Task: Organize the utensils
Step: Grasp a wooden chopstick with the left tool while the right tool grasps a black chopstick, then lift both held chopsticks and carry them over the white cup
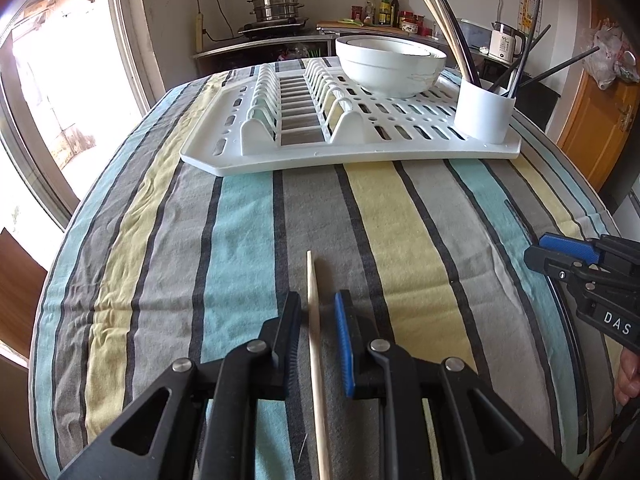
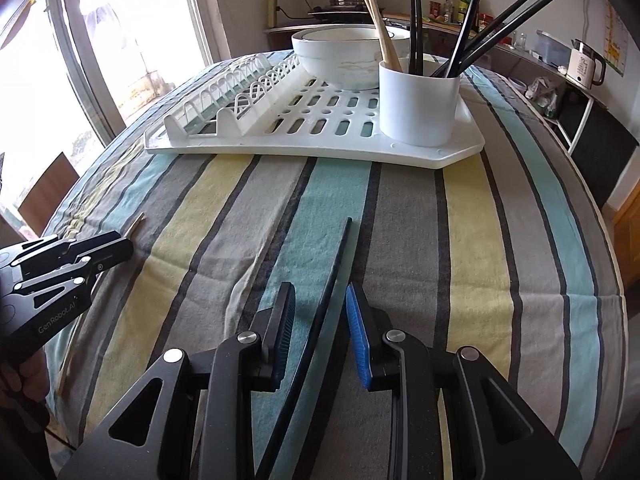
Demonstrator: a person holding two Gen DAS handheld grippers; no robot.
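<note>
A pale wooden chopstick lies on the striped tablecloth, pointing toward the rack. My left gripper straddles it, jaws open, with a narrow gap on each side of the stick. In the right wrist view a black chopstick lies on the cloth between the fingers of my right gripper, which is open and clear of it on both sides. A white utensil cup on the dish rack holds several wooden and black chopsticks. Each gripper shows in the other's view: right gripper, left gripper.
White bowls are stacked on the rack behind the cup. The rack's plate slots hold nothing. The table edge curves off at left and right. A window stands left; a counter with a pot, bottles and a kettle stands behind.
</note>
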